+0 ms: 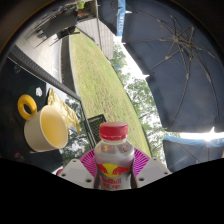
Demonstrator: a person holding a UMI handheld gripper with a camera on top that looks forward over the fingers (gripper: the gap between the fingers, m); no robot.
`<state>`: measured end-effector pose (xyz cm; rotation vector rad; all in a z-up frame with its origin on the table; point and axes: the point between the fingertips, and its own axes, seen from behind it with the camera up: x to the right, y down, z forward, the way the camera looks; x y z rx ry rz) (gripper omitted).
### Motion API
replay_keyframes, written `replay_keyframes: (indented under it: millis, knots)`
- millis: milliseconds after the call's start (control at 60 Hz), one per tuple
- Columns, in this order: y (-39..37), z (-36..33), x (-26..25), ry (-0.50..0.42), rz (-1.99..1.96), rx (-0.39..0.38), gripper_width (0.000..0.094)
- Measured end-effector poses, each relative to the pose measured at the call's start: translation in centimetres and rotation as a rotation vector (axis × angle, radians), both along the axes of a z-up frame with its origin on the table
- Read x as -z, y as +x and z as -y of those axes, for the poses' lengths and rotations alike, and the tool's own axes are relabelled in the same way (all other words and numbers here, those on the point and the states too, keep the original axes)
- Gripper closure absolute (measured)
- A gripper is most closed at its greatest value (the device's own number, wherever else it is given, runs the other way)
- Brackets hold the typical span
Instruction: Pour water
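A clear bottle [114, 158] with a red cap and a Red Bull label stands between my gripper's [114, 168] fingers. The magenta pads [89, 161] press on both its sides, so the gripper is shut on it. The whole scene looks tilted around the bottle. A cream cup [45, 128] is to the left of the bottle and a little beyond the fingers, its open mouth facing the bottle. I cannot see any water in the cup.
A yellow ring [27, 105] lies just beyond the cup on a dark, shiny table top [40, 75]. A strip of grass [100, 80] runs beyond the bottle. A large dark umbrella [175, 60] fills the right side, with trees [140, 100] below it.
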<state>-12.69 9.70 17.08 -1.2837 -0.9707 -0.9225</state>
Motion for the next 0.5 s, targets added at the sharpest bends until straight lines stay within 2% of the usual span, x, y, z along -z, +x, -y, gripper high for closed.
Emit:
replay_keyframes:
  millis: [50, 167, 283, 383, 500]
  knots:
    - [-1.1, -0.2, -0.9, 0.026, 0.211, -0.021, 0.0530]
    - [-3.6, -2.0, 0.4, 0.094, 0.664, -0.054, 0.0531]
    - [-4.3, -3.9, 2.1, 0.114, 0.970, -0.067, 0.0528]
    - [-4.0, -4.9, 3.1, 0.137, 1.101, -0.070, 0.0529]
    - [-3.4, -5.6, 4.1, 0.103, 1.081, -0.062, 0.0527]
